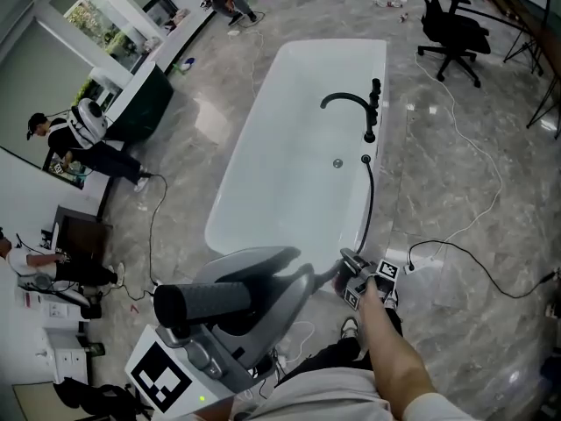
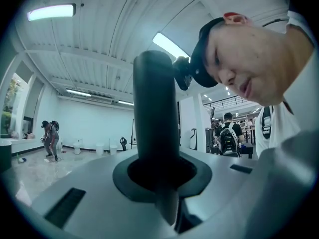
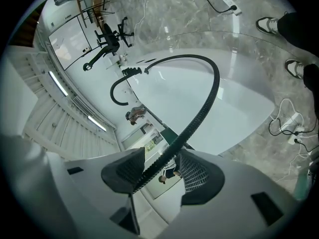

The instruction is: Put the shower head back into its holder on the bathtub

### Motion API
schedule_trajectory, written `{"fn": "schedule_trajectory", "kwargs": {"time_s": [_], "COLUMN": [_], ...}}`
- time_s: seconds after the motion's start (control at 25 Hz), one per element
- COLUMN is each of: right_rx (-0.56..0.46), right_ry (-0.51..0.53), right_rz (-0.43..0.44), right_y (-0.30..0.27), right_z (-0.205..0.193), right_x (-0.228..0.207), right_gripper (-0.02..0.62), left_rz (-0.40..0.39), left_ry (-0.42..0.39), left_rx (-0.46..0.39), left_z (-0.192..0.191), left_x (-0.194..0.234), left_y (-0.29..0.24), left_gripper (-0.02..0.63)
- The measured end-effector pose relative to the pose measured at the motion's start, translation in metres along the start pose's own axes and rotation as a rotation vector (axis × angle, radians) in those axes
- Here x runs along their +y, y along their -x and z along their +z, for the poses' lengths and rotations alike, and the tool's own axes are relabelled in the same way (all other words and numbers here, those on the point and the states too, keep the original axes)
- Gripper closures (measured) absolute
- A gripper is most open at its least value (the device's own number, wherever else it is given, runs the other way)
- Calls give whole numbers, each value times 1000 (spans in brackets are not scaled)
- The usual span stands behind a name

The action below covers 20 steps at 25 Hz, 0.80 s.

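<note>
The black shower head (image 1: 206, 303) is a thick dark cylinder, and my left gripper (image 1: 279, 289) is shut on it at the lower left, near the tub's near end. In the left gripper view the shower head (image 2: 155, 118) stands upright between the jaws of my left gripper (image 2: 162, 176). Its ribbed black hose (image 1: 371, 202) runs from the right rim of the white bathtub (image 1: 254, 139) down to my right gripper (image 1: 351, 268). In the right gripper view the hose (image 3: 209, 93) passes between the open jaws of my right gripper (image 3: 162, 171), lying against one pad. A black faucet (image 1: 346, 102) and black fittings stand on the right rim.
A black office chair (image 1: 451, 29) stands beyond the tub at the upper right. A white power strip (image 1: 421, 257) and cables lie on the marble floor to the right. People work along the left wall by a dark cabinet (image 1: 140, 103).
</note>
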State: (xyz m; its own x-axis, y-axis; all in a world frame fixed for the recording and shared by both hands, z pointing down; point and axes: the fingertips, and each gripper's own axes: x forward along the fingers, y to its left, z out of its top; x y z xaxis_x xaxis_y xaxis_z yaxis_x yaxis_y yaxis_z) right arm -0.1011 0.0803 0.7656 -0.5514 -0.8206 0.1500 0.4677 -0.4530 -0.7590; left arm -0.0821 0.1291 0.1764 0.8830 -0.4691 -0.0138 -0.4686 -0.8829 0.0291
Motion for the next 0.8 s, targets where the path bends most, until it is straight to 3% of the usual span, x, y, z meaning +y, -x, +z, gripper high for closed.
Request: {"fn": "schedule_trajectory", "kwargs": {"time_s": [0.24, 0.36, 0.48, 0.8], "right_rx": [-7, 33, 47, 155], "right_ry": [-3, 56, 143, 467], "right_rz": [-28, -55, -51, 10], "right_y": [-13, -19, -20, -16], "right_z": [8, 8, 17, 18], "right_x": [-7, -2, 12, 84], "right_gripper": [384, 473, 518, 523], "left_rz": [15, 33, 57, 98], "left_ry": [-1, -13, 5, 34], "left_rx": [-24, -18, -14, 25], "left_z": [17, 14, 5, -27], "left_x": [13, 20, 30, 54], "left_y": [10, 8, 2, -19], "left_gripper": [551, 551, 551, 551]}}
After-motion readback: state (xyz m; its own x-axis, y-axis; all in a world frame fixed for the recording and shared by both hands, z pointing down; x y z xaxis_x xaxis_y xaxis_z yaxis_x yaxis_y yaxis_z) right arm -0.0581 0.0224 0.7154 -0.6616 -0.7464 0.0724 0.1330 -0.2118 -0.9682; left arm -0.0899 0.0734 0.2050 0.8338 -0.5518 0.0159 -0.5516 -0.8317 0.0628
